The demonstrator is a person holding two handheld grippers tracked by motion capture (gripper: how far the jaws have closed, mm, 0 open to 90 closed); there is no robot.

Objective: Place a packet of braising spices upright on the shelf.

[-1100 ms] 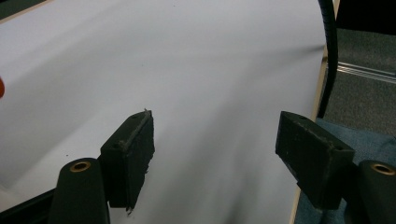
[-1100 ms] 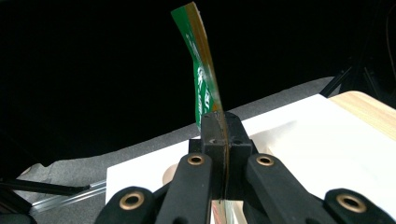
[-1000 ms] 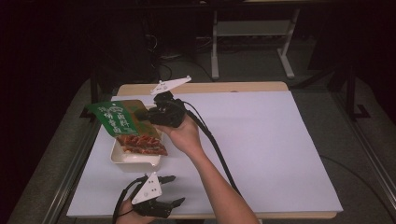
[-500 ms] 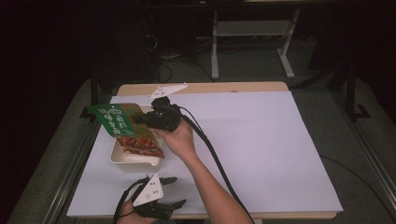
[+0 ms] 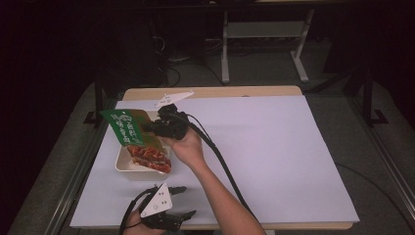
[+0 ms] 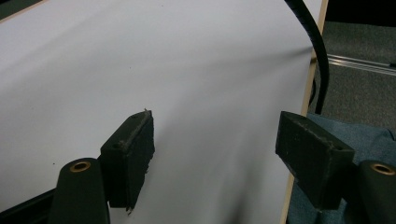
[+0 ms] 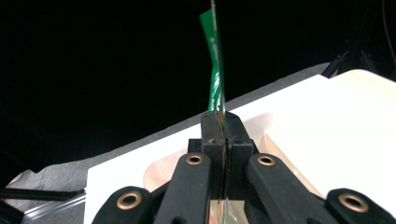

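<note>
While the right gripper [image 5: 149, 128] hangs over the near-left part of the table, its two black jaws are pressed flat together on the edge of a thin green plastic food pouch with white print [image 5: 128, 126]. You can see it best in the right gripper view, where the pouch [image 7: 215, 70] runs edge-on straight up out of the pinched pads. From the high view the pouch sits tilted, green end up and pointing left, with its lower clear part showing reddish-brown food that hangs down into a shallow cream-white rectangular tray [image 5: 123, 165]. That tray sits on the white sheet covering the wooden table [image 5: 274, 142], close to the sheet's left edge.

Left gripper [image 5: 182, 201] is down at the near edge of the table, well apart from the tray, just resting there. In the left gripper view its pads [image 6: 133, 158] stand wide apart with nothing but bare white sheet between them, so it's got hold of nothing. A black cable [image 5: 222, 164] trails from the right gripper back along the person's forearm.
</note>
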